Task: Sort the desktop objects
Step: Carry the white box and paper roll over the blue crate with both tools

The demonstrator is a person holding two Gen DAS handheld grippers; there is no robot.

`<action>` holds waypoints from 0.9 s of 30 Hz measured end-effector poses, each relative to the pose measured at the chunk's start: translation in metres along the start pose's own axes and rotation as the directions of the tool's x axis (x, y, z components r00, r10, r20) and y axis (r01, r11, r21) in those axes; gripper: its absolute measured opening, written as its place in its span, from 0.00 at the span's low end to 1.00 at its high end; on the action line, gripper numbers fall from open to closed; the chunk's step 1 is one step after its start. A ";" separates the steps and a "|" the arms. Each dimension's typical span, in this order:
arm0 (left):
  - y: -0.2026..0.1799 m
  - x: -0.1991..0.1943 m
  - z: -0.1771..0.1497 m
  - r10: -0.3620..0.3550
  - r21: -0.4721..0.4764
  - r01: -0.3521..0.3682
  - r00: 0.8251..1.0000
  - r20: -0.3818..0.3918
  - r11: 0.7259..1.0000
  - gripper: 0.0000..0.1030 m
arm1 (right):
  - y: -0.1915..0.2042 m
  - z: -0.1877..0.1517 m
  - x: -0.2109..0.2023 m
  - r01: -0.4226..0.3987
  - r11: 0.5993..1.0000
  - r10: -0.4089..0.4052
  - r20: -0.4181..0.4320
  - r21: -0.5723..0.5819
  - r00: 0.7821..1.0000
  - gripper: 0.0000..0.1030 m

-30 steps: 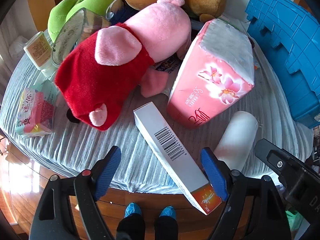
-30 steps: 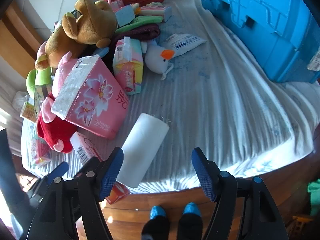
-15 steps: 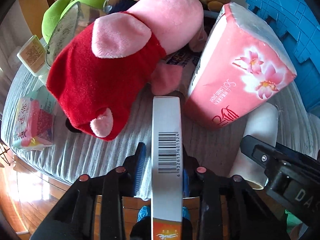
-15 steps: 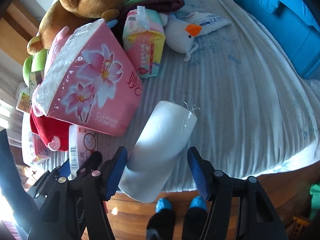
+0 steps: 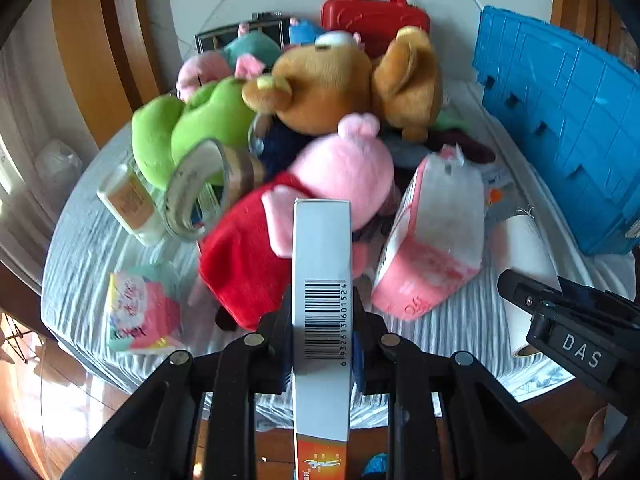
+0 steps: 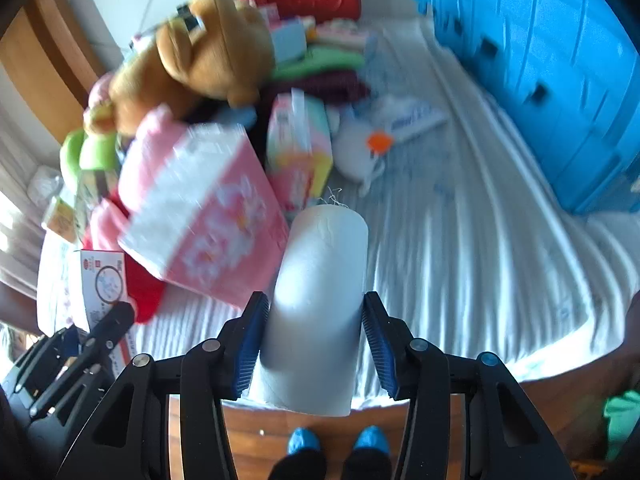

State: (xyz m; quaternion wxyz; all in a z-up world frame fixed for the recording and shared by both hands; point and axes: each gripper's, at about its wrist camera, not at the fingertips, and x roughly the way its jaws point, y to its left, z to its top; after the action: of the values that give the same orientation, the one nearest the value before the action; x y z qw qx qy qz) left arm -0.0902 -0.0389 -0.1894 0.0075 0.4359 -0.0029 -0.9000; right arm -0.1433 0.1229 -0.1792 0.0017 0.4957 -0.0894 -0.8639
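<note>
My left gripper (image 5: 322, 336) is shut on a long white box with a barcode (image 5: 322, 280) and holds it lifted above the table's front edge. The box also shows in the right wrist view (image 6: 102, 284). My right gripper (image 6: 314, 340) is shut on a white paper roll (image 6: 320, 300), its blue pads (image 6: 252, 340) pressed on both sides. The roll also shows at the right of the left wrist view (image 5: 524, 248). A pink tissue pack (image 5: 436, 236) and a pink and red plush pig (image 5: 304, 208) lie just beyond.
A blue crate (image 5: 568, 144) stands at the right. A brown plush bear (image 5: 344, 80), green plush (image 5: 188, 128), red case (image 5: 376, 16), tape roll (image 5: 200, 188), small bottle (image 5: 128, 204) and tissue packet (image 5: 140, 312) crowd the grey-clothed table (image 6: 480, 248). A white plush duck (image 6: 360, 152) lies mid-table.
My left gripper closed on the white box and lifted it. My right gripper moved onto the paper roll and closed on it.
</note>
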 end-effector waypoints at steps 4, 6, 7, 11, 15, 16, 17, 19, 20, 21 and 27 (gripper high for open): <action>0.005 -0.041 0.051 -0.019 0.014 0.018 0.994 0.105 1.000 0.21 | 0.014 0.022 -0.038 -0.005 1.000 0.008 0.117 -0.019 0.993 0.46; 0.009 -0.055 0.068 -0.026 0.026 0.023 0.989 0.149 0.999 0.21 | 0.021 0.025 -0.063 -0.015 1.000 0.018 0.169 -0.021 0.986 0.46; 0.007 -0.069 0.073 -0.034 0.034 0.029 0.985 0.169 0.999 0.21 | 0.022 0.028 -0.073 -0.014 1.000 0.018 0.195 -0.024 0.981 0.46; 0.003 -0.100 0.086 -0.088 0.058 0.076 0.968 0.236 0.995 0.21 | 0.026 0.029 -0.115 -0.011 1.000 0.018 0.281 -0.027 0.960 0.46; -0.017 -0.119 0.104 -0.131 0.084 0.112 0.953 0.272 0.990 0.21 | 0.014 0.039 -0.157 -0.002 1.000 0.011 0.345 -0.028 0.939 0.46; -0.024 -0.126 0.108 -0.143 0.094 0.121 0.948 0.283 0.988 0.21 | 0.009 0.042 -0.167 0.001 1.000 0.008 0.364 -0.026 0.932 0.46; -0.033 -0.131 0.112 -0.149 0.105 0.123 0.943 0.296 0.987 0.21 | 0.003 0.045 -0.175 0.003 1.000 0.006 0.380 -0.024 0.925 0.46; -0.051 -0.143 0.118 -0.156 0.119 0.123 0.931 0.331 0.985 0.21 | -0.010 0.050 -0.195 0.005 1.000 0.006 0.414 -0.025 0.910 0.46; -0.062 -0.150 0.123 -0.164 0.122 0.129 0.923 0.347 0.984 0.21 | -0.019 0.054 -0.204 0.003 1.000 0.009 0.428 -0.027 0.904 0.46; -0.073 -0.155 0.127 -0.172 0.126 0.135 0.917 0.359 0.983 0.21 | -0.029 0.056 -0.213 0.005 1.000 0.009 0.440 -0.030 0.898 0.46; -0.162 -0.177 0.151 -0.210 0.145 0.163 0.885 0.416 0.976 0.21 | -0.110 0.079 -0.262 0.030 0.998 0.001 0.503 -0.054 0.864 0.46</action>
State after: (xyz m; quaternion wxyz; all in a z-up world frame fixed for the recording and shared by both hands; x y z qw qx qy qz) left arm -0.1005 0.1258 0.0416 -0.1031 0.2255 -0.0105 -0.9687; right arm -0.0685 0.2669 0.0668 -0.0132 0.2538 -0.0571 -0.9655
